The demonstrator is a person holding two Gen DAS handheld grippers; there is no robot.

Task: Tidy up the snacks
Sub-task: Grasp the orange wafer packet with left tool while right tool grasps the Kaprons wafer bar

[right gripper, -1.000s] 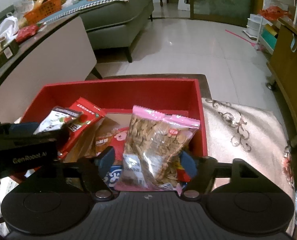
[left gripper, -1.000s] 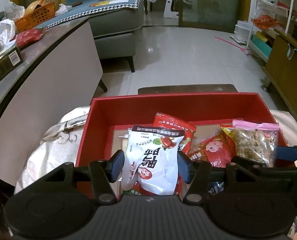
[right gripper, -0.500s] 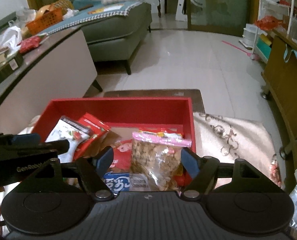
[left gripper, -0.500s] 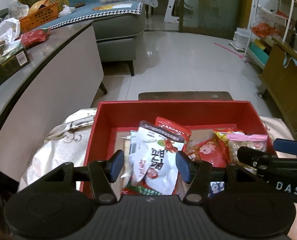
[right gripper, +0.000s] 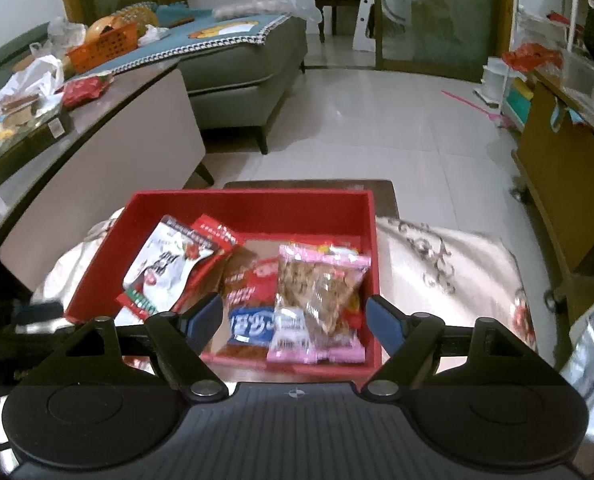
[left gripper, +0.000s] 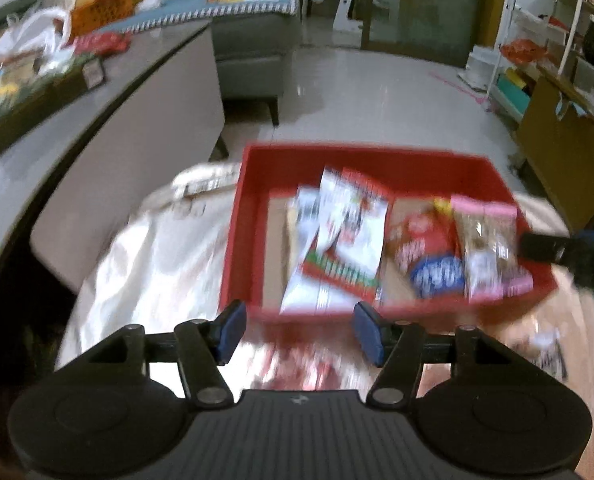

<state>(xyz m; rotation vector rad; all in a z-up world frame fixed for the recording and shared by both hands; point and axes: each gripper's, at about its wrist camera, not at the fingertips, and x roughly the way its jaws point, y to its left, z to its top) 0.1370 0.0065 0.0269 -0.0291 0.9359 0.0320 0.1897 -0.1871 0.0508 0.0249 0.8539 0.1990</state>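
Observation:
A red box (left gripper: 377,164) on a cream cloth holds several snack packets. A white bag with red print (left gripper: 337,248) lies in its left half, over a red packet. A pink-topped nut bag (left gripper: 483,248) lies at its right. My left gripper (left gripper: 300,330) hovers before the box's near wall, its jaws opening with nothing between them. In the right wrist view the red box (right gripper: 253,200) holds the white bag (right gripper: 165,264) and the nut bag (right gripper: 317,292). My right gripper (right gripper: 293,318) hangs above the nut bag, its jaws opening, with the pads clear of the bag.
A long counter (right gripper: 97,128) with clutter and an orange basket (right gripper: 105,46) runs along the left. A grey sofa (right gripper: 237,64) stands behind it and a wooden cabinet (right gripper: 557,168) at the right. A silvery bag (right gripper: 593,360) lies right of the embroidered cloth (right gripper: 437,272).
Both grippers let go of their bags and drew back and up. The white bag and the nut bag now lie in the red box. The left gripper also shifted left.

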